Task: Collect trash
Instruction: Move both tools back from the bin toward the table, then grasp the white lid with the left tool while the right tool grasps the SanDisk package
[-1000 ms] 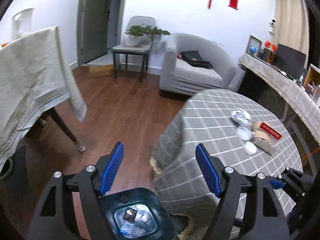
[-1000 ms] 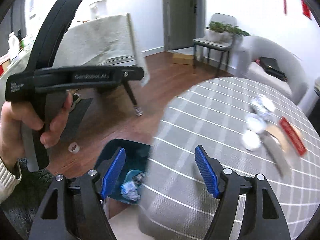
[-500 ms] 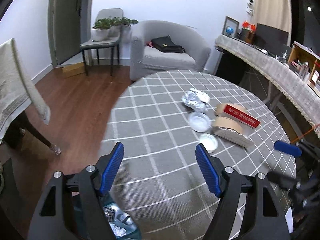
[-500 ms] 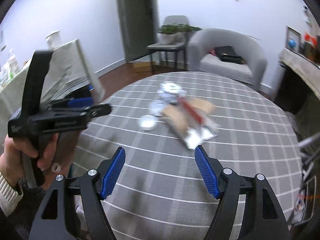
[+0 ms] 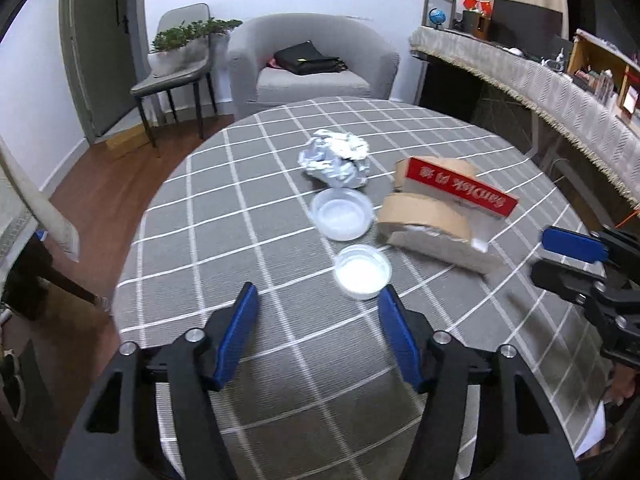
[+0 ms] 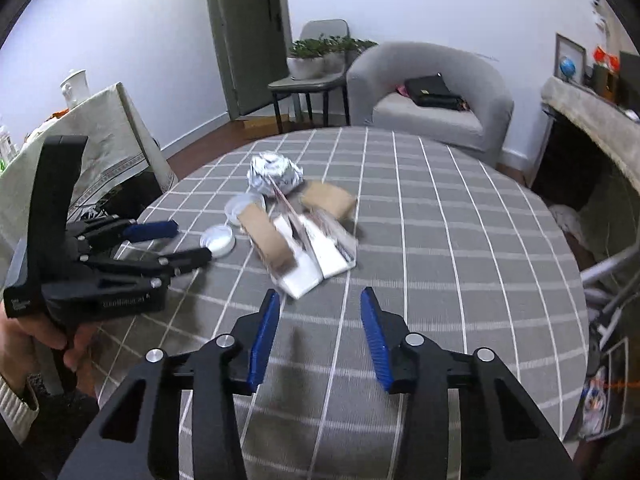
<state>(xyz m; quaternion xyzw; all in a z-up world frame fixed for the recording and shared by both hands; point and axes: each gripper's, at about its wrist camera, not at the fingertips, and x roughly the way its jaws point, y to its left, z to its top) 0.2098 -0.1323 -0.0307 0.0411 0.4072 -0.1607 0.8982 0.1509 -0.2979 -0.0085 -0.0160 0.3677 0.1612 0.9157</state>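
Trash (image 5: 362, 268) between open left gripper (image 5: 318, 300)

The left black two-finger tool with blue pads (image 5: 318, 300) is spread wide and holds nothing, hovering above the tabletop. The right black two-finger tool with blue pads (image 6: 318, 304) is likewise spread and unloaded. A bare hand (image 6: 28, 340) grips the left tool's handle.

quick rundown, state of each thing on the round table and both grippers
left gripper: open, empty
right gripper: open, empty
foil ball: crumpled, on the table
larger plastic lid: lying flat
smaller plastic lid: lying flat
cardboard packaging: torn open
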